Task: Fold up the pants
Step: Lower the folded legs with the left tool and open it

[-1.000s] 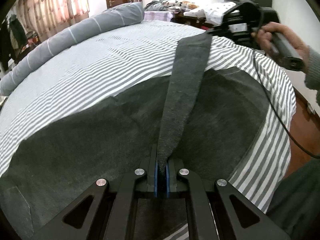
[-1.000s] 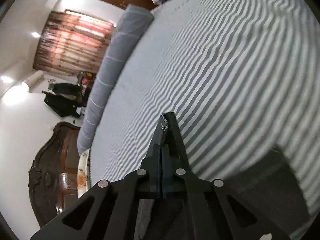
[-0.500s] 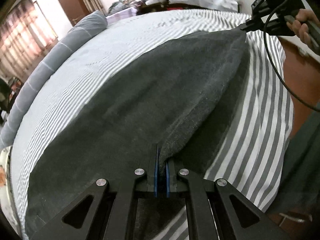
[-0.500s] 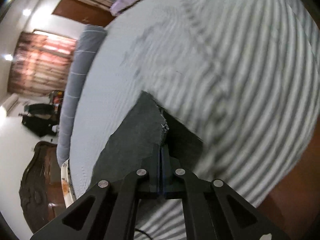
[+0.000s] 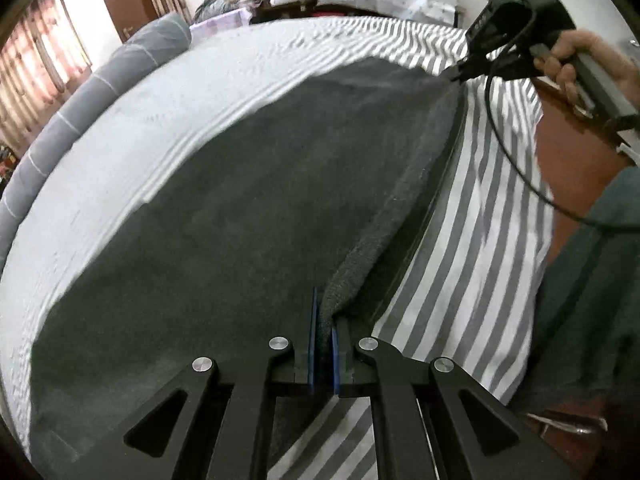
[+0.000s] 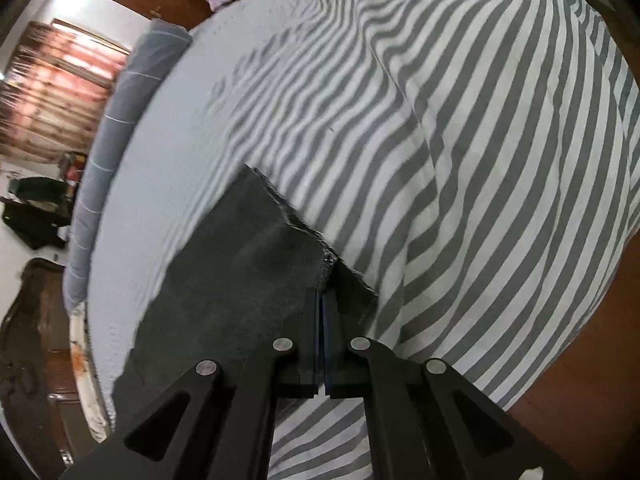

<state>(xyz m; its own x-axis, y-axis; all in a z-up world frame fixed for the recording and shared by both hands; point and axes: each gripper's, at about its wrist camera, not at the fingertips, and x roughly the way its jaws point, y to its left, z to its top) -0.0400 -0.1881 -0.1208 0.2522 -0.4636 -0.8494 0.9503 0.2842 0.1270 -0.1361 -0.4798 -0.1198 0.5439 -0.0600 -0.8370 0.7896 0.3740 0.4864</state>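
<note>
Dark grey pants [image 5: 240, 208] lie spread across the striped bed, one layer folded over another. My left gripper [image 5: 324, 320] is shut on the near edge of the pants, close to the bed's right side. My right gripper [image 6: 323, 296] is shut on the far corner of the same edge, where the pants [image 6: 240, 272] show a frayed hem. In the left wrist view the right gripper [image 5: 460, 74] shows at the upper right, held in a hand, the pants edge stretched between the two.
The grey-and-white striped sheet [image 5: 480, 240] covers the bed. A long grey bolster [image 5: 92, 92] lies along the far side. The bed's edge drops to a brown floor [image 5: 568, 152] on the right. A black cable [image 5: 516, 160] hangs from the right gripper.
Both grippers have carried the held pants edge over toward the bed's right side and lowered it. The raised strip of cloth now lies flat as a folded top layer.
</note>
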